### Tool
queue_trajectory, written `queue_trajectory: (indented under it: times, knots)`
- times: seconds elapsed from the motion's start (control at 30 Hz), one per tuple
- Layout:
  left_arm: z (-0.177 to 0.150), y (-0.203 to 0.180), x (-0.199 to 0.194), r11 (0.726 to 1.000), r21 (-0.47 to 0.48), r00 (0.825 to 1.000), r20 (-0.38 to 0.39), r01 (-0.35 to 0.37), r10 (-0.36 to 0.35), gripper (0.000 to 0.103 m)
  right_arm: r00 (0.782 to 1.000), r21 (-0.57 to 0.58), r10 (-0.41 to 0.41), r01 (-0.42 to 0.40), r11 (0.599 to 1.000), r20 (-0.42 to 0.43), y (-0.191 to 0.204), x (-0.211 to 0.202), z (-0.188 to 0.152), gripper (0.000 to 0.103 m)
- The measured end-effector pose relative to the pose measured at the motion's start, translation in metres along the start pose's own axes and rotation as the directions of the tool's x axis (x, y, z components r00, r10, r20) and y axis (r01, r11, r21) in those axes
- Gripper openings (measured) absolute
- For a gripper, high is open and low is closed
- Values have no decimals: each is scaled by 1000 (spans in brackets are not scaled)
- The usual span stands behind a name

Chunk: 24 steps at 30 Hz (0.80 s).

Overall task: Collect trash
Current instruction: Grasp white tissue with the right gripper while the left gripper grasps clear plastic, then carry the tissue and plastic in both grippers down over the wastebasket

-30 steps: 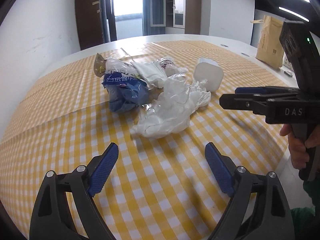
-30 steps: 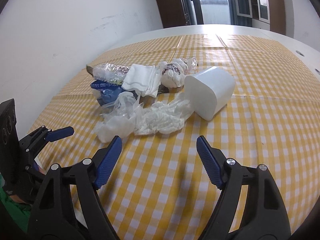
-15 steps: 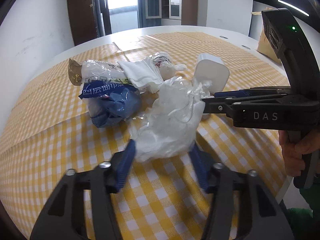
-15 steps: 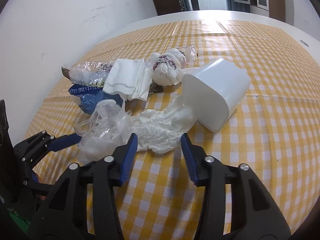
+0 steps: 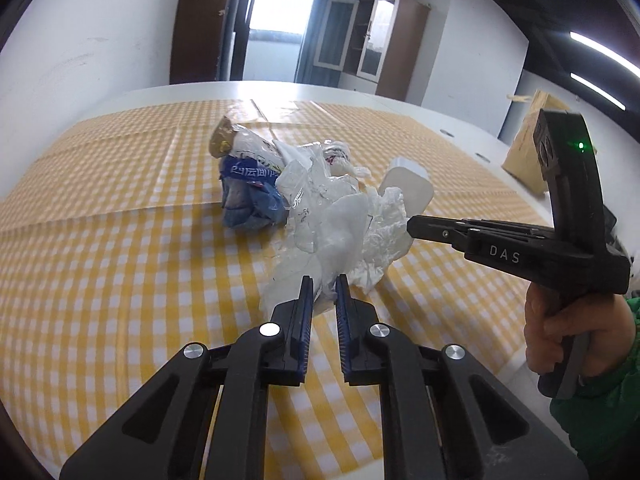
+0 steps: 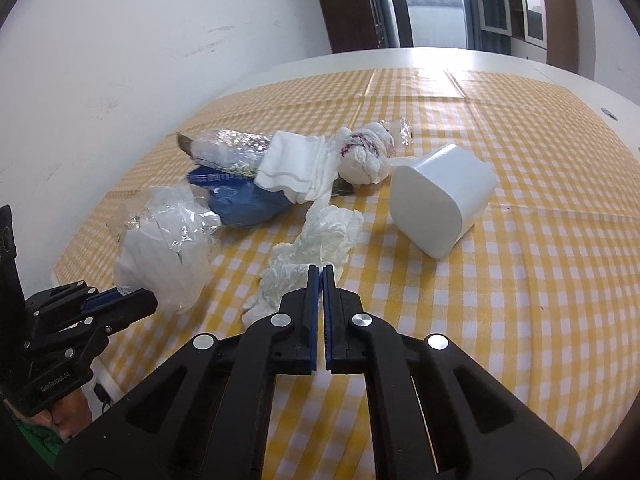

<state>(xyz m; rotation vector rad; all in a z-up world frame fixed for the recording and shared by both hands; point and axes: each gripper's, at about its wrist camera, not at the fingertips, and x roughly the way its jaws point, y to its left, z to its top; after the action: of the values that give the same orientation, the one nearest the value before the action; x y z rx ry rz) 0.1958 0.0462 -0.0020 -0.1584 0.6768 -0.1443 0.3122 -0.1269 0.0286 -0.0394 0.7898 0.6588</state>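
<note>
A heap of trash lies on a yellow checked tablecloth [image 5: 120, 240]. My left gripper [image 5: 323, 286] is shut on a clear plastic bag [image 5: 320, 224], which also shows in the right wrist view [image 6: 164, 248] lifted off the cloth. My right gripper [image 6: 321, 270] is shut on a crumpled white tissue [image 6: 316, 248]; from the left wrist view its tips [image 5: 414, 226] reach into that tissue [image 5: 384, 232]. Behind lie a blue wrapper [image 6: 240, 200], a silver foil packet [image 6: 228, 148], a folded white napkin [image 6: 296, 168], a knotted white bag [image 6: 364, 156] and a white tub [image 6: 440, 196] on its side.
A brown paper bag [image 5: 528, 152] stands at the table's far right. A white wall runs along the left side. The table edge is close below both grippers.
Both grippers moved forward to the heap and closed. The left shut on the plastic bag and raised it; the right shut on the white tissue.
</note>
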Motion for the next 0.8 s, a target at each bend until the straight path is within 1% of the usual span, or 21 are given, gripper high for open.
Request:
queue_trajectory:
  times: [0.33, 0.4, 0.5, 0.63, 0.8]
  knots:
    - [-27, -7, -69, 998, -59, 995, 96, 13, -7, 10, 997, -54, 15, -11, 998, 70, 31, -59, -32, 1]
    - [-33, -9, -82, 997, -69, 994, 109, 21, -14, 10, 996, -68, 15, -9, 998, 83, 37, -65, -38, 1]
    - [-43, -15, -94, 993, -96, 992, 115, 64, -53, 10, 994, -86, 23, -14, 996, 107, 48, -83, -49, 1]
    - [-57, -21, -107, 991, -112, 990, 130, 72, -57, 10, 990, -101, 49, -36, 994, 134, 59, -103, -66, 1]
    - [-77, -33, -124, 991, -107, 988, 140, 83, -68, 10, 986, -133, 55, -34, 991, 155, 72, -129, -92, 1]
